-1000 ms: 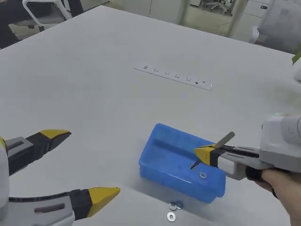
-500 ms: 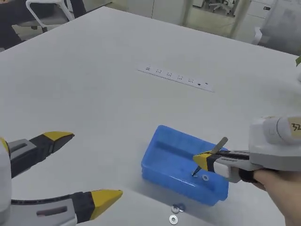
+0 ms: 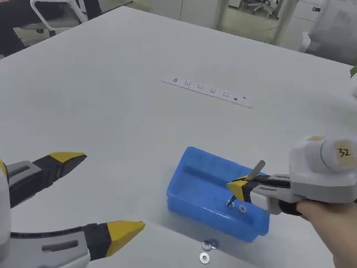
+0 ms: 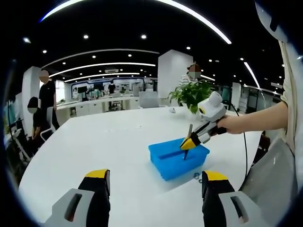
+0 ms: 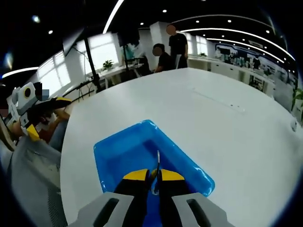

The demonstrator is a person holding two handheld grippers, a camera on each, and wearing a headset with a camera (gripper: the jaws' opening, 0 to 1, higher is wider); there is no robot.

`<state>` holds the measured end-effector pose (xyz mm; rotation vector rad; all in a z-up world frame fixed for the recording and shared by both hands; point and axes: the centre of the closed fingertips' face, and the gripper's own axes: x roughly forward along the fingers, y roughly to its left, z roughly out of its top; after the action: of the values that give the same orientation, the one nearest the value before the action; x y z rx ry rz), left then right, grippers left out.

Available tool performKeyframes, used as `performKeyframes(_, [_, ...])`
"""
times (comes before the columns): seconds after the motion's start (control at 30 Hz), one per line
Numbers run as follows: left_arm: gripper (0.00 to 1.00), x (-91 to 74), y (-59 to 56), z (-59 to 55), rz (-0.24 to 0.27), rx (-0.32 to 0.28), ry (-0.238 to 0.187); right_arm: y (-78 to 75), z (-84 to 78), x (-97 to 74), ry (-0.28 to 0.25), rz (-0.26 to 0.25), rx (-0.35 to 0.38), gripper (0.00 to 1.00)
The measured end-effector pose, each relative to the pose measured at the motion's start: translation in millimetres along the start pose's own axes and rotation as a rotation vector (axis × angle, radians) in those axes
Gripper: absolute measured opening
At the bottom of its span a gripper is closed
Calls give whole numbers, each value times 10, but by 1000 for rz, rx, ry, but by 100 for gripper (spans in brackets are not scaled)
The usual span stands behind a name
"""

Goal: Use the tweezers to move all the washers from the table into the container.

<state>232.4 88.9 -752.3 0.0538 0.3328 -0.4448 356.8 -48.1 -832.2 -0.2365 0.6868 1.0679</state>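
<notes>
Tweezers (image 3: 255,170) are clamped between the closed, yellow-tipped jaws of the right gripper (image 3: 237,188), seen at the lower right of the head view. Their tips are pointed down into the blue container (image 3: 198,176). Whether anything is pinched at the tips cannot be told. One washer (image 3: 242,209) is seen lying inside the container, just beside the tips. Two more washers (image 3: 204,257) lie on the white table (image 3: 128,106), just below the container's near wall. The left gripper (image 3: 103,192) is held at the lower left, jaws spread wide, well apart from the container.
</notes>
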Motion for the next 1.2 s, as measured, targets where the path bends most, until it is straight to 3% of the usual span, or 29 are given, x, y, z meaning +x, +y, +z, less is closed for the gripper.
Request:
performKeyframes(0.13, [81, -1, 9, -22, 5, 3, 13, -11, 32, -64, -34, -7, 35, 4])
performKeyframes(0.33, [80, 2, 7, -28, 4, 7, 17, 29, 102, -188, -61, -19, 27, 4])
performKeyframes(0.93, [78, -3, 15, -48, -3, 8, 23, 494, 298, -451, -116, 50, -6, 4])
performKeyframes(1.2, [78, -2, 21, -49, -1, 10, 23, 680, 215, -464, -119, 100, 30, 4])
